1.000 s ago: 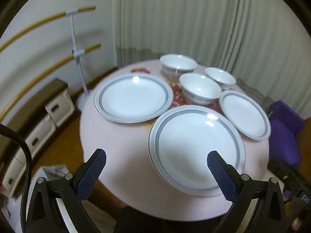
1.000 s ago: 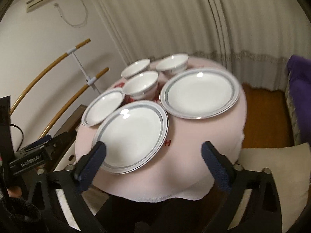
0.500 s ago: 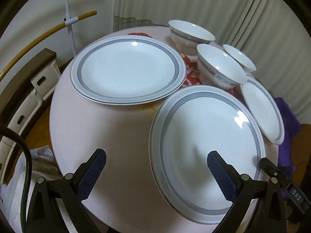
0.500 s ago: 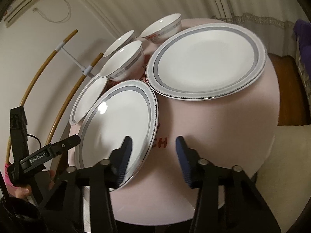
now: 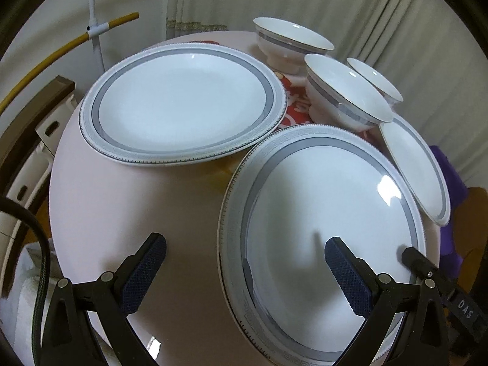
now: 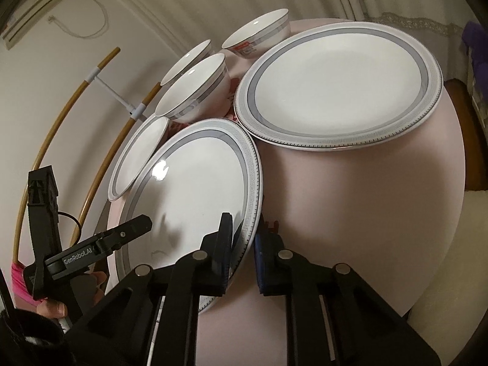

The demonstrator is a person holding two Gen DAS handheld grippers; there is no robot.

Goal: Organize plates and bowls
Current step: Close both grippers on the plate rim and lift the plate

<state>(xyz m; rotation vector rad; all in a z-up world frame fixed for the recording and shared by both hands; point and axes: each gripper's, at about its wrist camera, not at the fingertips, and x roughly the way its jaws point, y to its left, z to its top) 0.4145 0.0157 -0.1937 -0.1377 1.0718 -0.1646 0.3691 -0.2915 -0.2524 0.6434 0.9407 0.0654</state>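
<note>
Right gripper [image 6: 242, 253]: jaws pinching the near rim of the large white grey-banded porcelain plate [image 6: 195, 195] on the round pink-clothed table [image 6: 350, 198]. Left gripper [image 5: 244, 270]: jaws spread wide (plate edge between them, untouched). Beyond: second large grey-banded plate [image 6: 338, 85].

Your left gripper [image 5: 244, 262] is matte black, its fingers [image 5: 145, 270] padded in knurled dark blue with silver rivets at the joints and a braided black cable at nine o'clock. Your right gripper [image 6: 242, 256] matches it. A pink cuff [image 6: 19, 282] sits at eight o'clock, beside white "GenRobot.AI" lettering.
</note>
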